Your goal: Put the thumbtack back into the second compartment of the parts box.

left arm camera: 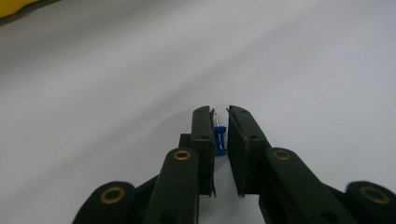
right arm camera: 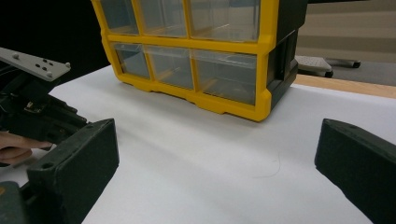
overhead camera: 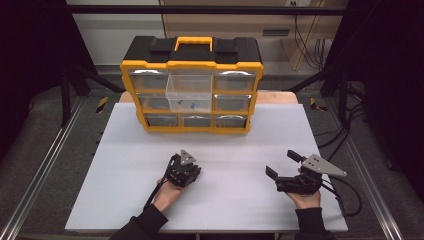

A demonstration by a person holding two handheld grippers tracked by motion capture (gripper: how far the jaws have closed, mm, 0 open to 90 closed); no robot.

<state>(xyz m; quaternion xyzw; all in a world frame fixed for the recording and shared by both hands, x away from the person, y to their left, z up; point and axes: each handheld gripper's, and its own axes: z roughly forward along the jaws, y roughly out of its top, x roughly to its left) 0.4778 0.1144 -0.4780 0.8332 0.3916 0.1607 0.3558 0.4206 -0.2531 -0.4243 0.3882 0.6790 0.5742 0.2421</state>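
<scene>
- The left claw (left arm camera: 221, 126) has its jaws nearly together, with a small blue push pin (left arm camera: 220, 139) in the narrow gap between them; the pin lies against the inner face of the jaw on the left, and whether the other jaw touches it cannot be told.
- In the high view the left claw (overhead camera: 184, 170) sits at lower centre of the frame, pointed down at the white desk (overhead camera: 125, 165); its tips and the pin are hidden under its own body.
- The right claw (right arm camera: 217, 154) is wide open and holds nothing; its jaws are cut off at the lower left and lower right edges of the right gripper view.
- In the high view the right claw (overhead camera: 282, 162) is at lower right, well apart from the left one.
- A yellow and black drawer organizer (overhead camera: 192, 65) stands at upper centre on the desk.
- Its clear middle drawer (overhead camera: 189, 92) is pulled out, with a few small blue items (overhead camera: 192, 103) inside, too small to identify.
- The other drawers' contents are hard to make out.
</scene>
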